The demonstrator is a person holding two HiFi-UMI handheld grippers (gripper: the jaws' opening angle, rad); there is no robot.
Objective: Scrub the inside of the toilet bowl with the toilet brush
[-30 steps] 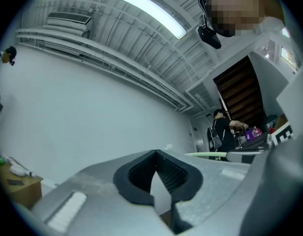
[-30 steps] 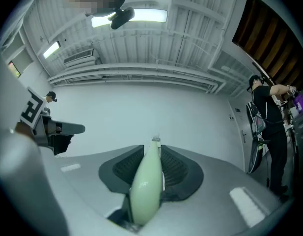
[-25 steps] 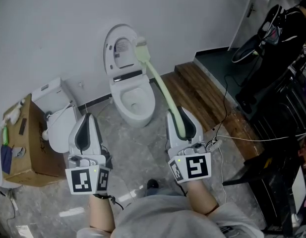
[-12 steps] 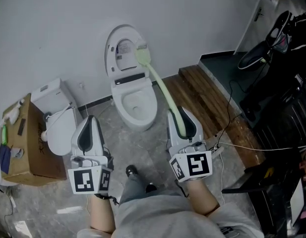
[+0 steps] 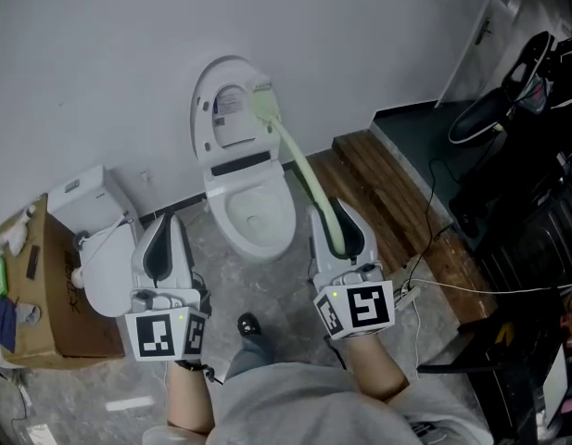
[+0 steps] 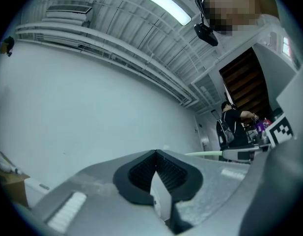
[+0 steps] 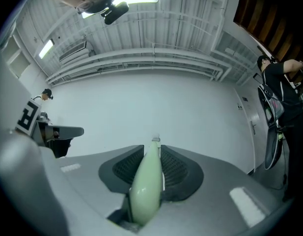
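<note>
Only the head view showed the floor. To the outer side of the left gripper's (image 5: 163,235) fingers sat a cardboard box (image 5: 44,313) and a second toilet (image 5: 105,262), both near it. The left gripper view pointed up instead: a ceiling light strip (image 6: 156,4) above the fingers and a person in dark clothes (image 6: 233,124) off past the right finger. That view also had the left gripper (image 6: 155,168) with its jaws pressed together on nothing.

Ahead of both sets of fingertips and between them stood the toilet bowl (image 5: 284,213), with its lid (image 5: 216,100) raised against the wall.

The right gripper (image 5: 339,225) was pinching the handle of the pale green toilet brush (image 5: 299,165). The right gripper view showed the handle (image 7: 146,191) wedged between the pads. From the fingers the brush ran up and left, with its head over the lid's right edge, above the bowl rather than in it. I couldn't tell if it touched the lid.

To the outer side of the right fingers were a wooden step (image 5: 387,193) and a white cable (image 5: 489,290).
</note>
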